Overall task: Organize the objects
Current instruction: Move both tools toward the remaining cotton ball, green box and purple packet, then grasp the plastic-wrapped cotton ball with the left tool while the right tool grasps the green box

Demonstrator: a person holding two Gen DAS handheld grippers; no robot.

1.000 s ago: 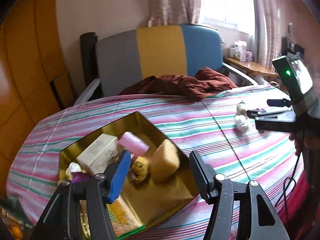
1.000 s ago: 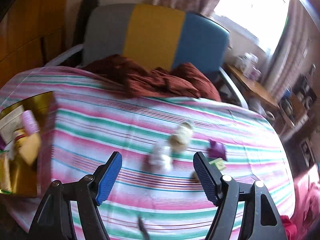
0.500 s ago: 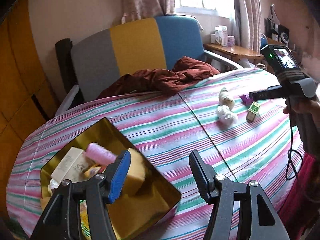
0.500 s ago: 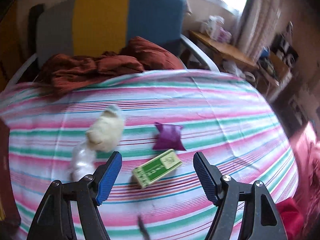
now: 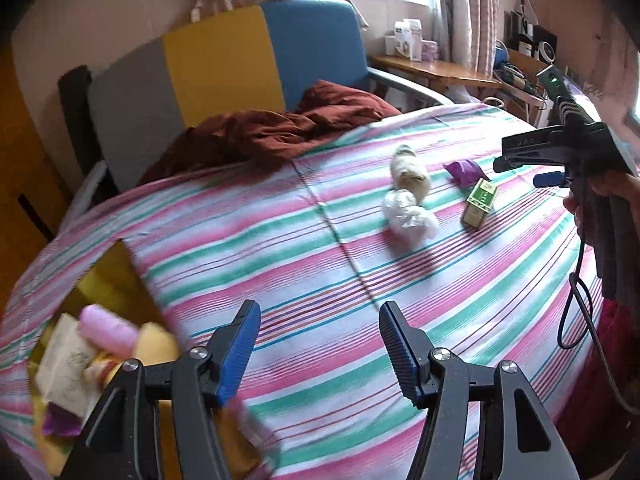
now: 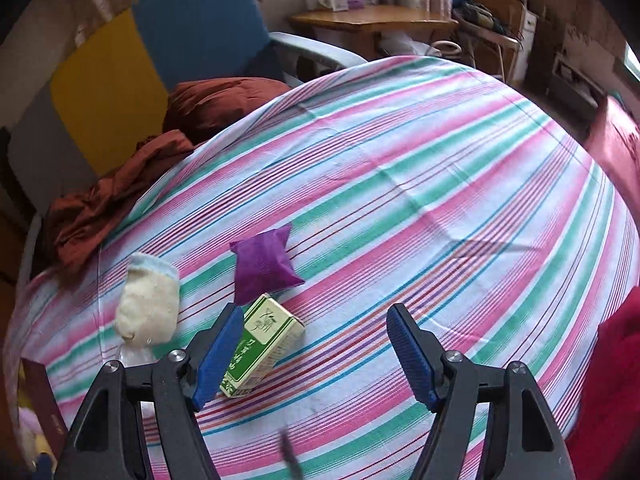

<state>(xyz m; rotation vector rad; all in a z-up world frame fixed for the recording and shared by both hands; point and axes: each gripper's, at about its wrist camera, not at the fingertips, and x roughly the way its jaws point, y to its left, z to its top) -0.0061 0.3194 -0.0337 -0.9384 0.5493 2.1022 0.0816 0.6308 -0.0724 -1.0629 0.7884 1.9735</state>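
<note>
Since half a second ago the right gripper [image 6: 314, 354] has closed in on the small green-and-cream cardboard box [image 6: 264, 346], which now sits just ahead of its left blue pad rather than centred between the two. Its jaws stand wide and hold nothing, probably kept apart so the box can pass between them once the gripper shifts left. That box lies flat on the pink, green and white striped cloth [image 6: 440, 200] covering the desk, its far end touching the purple foil sachet [image 6: 264, 266]. Nearby to the left rests a cream sock-like fabric pouch with a pale blue cuff [image 6: 148, 300], and beside it a crumpled clear plastic wrapper [image 5: 408, 216].

Well apart, the gold metal tin [image 5: 108, 280] near the left edge already holds a pink cylinder [image 5: 108, 330] and other items, so it looks like the collecting place. Over the cloth beside it the left gripper [image 5: 316, 350] hovers, jaws wide and empty, apparently waiting.
</note>
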